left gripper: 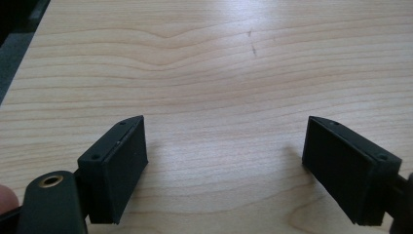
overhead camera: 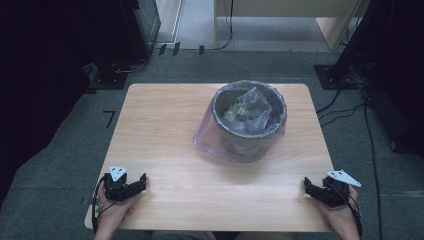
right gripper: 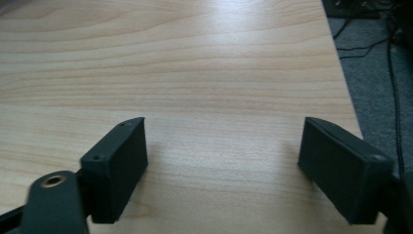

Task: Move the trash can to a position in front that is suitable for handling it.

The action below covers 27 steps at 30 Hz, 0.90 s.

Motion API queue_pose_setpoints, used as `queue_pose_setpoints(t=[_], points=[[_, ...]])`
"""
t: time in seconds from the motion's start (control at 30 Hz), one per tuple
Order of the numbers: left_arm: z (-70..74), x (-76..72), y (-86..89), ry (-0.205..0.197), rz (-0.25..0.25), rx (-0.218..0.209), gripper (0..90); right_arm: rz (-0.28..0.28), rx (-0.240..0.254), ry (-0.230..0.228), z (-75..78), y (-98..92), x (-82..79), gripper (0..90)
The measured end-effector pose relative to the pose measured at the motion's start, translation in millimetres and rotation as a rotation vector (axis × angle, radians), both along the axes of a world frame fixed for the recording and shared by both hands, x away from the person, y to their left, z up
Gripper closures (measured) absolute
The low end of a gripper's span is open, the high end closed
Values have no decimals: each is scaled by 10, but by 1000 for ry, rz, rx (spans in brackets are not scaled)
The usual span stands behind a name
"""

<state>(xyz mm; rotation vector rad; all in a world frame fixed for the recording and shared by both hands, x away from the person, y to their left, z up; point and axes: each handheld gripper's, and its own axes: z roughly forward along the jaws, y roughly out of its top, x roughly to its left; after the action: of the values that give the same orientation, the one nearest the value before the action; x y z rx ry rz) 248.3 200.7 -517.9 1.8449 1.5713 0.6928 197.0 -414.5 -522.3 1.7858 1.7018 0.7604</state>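
A grey waste bin (overhead camera: pixel 249 121) lined with a clear purple-tinted plastic bag (overhead camera: pixel 210 140) stands on the far middle of the wooden table (overhead camera: pixel 165 130); crumpled plastic and scraps lie inside it. My left gripper (overhead camera: pixel 136 184) rests at the table's near left corner, open, with bare wood between its jaws (left gripper: pixel 225 141). At the near right edge my right gripper (overhead camera: pixel 309 188) is open too, nothing between its jaws (right gripper: pixel 223 141). Both sit well short of the bin.
Grey carpet surrounds the table. Black cables (overhead camera: pixel 345 107) run over the floor to the right, seen as well in the right gripper view (right gripper: pixel 389 63). Dark equipment stands (overhead camera: pixel 120 45) sit at the far left and far right. A light wooden furniture leg (overhead camera: pixel 332 30) is behind.
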Motion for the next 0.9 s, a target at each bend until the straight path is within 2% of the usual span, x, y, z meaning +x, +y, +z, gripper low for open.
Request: queue_pose_setpoints(t=[0.03,0.07,0.1,0.13,0.17,0.23,0.33,0.37,0.4,0.47,0.5,0.53,0.57,0.6,0.63,0.67,0.7,0.73,0.77,0.8,0.83,0.87,0.9], points=[[0,-1,-17,0,3,-2,159,-24,0,-11,6,-1,-1,306],[0,-1,-21,0,1,0,159,-35,2,-17,12,-1,1,347],[0,-1,-21,0,1,0,160,-35,2,-17,12,-1,1,347],[2,-5,-23,2,-9,0,160,-45,35,-39,36,-8,6,419],[10,-5,-23,8,-17,3,162,-48,48,-64,60,-7,6,454],[26,0,-20,23,-23,2,172,-65,36,-117,130,10,8,575],[58,19,-15,22,11,-10,255,-41,-5,-171,262,61,43,601],[74,28,-15,17,16,-28,255,-34,-24,-193,295,81,56,655],[74,28,-15,17,16,-28,255,-30,-32,-203,322,100,74,682],[116,58,-41,0,23,-69,263,-16,-32,-219,349,134,126,711],[116,58,-41,0,23,-69,263,-16,-32,-219,349,134,126,711],[151,82,-78,-7,15,-87,263,-11,-49,-241,364,167,196,772],[151,82,-78,-7,15,-87,263,-11,-49,-241,364,167,196,772],[186,91,-115,-28,0,-111,270,2,-23,-257,403,176,274,841],[186,91,-115,-28,0,-111,316,2,-23,-257,403,176,274,841],[197,91,-152,-36,-18,-94,352,-1,4,-265,459,195,348,849],[203,97,-195,-33,-51,-76,343,-3,27,-266,497,205,394,845],[210,101,-231,-38,-83,-79,343,-3,27,-266,497,205,394,845],[214,103,-266,-44,-114,-114,342,-3,51,-263,535,208,447,846],[223,111,-309,-44,-139,-148,342,16,114,-248,608,207,560,831],[228,117,-336,-47,-153,-166,339,36,141,-242,643,202,619,815],[228,117,-336,-47,-153,-166,330,46,162,-234,678,208,676,806],[238,128,-367,-45,-160,-170,326,47,162,-228,710,218,730,785]])
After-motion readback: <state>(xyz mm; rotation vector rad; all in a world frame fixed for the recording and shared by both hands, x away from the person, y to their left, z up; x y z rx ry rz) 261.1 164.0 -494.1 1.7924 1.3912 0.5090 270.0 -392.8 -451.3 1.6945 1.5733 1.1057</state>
